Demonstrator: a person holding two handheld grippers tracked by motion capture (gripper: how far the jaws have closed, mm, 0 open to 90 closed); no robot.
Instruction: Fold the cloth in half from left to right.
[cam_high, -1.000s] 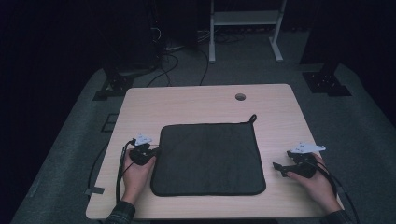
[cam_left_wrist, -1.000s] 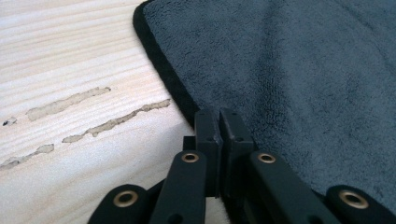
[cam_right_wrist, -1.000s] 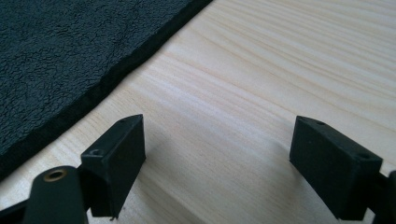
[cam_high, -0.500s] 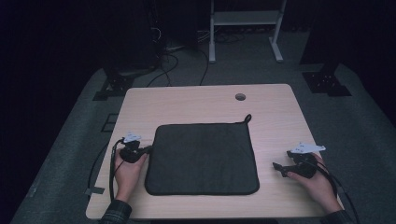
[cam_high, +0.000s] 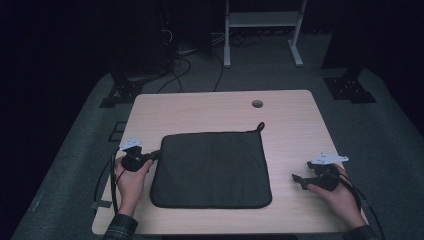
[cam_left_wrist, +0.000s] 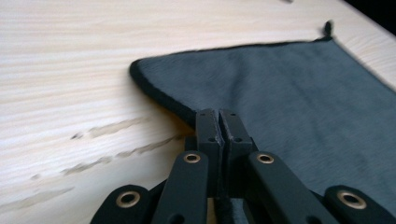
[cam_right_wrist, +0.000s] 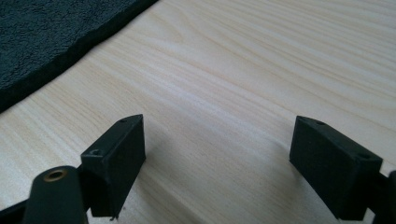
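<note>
A dark grey square cloth (cam_high: 212, 170) with a small hanging loop (cam_high: 260, 125) at its far right corner lies flat on the light wooden table (cam_high: 210, 107). My left gripper (cam_high: 150, 156) is at the cloth's left edge. In the left gripper view its jaws are pressed together (cam_left_wrist: 218, 114) on the black hem of the cloth (cam_left_wrist: 289, 93), which curls up a little off the wood there. At the table's right side my right gripper (cam_high: 298, 180) rests with its jaws wide apart (cam_right_wrist: 219, 154) over bare wood, the cloth's edge (cam_right_wrist: 46, 32) a short way off.
A round cable hole (cam_high: 257, 104) sits near the table's far edge. Beyond the table are a white stand's legs (cam_high: 260, 35), dark equipment bases and cables on the grey floor. Each gripper trails a black cable off the near table edge.
The left hand has shifted left with the cloth's edge in its jaws, and the whole cloth has slid a little to the left. The right hand has stayed put.
</note>
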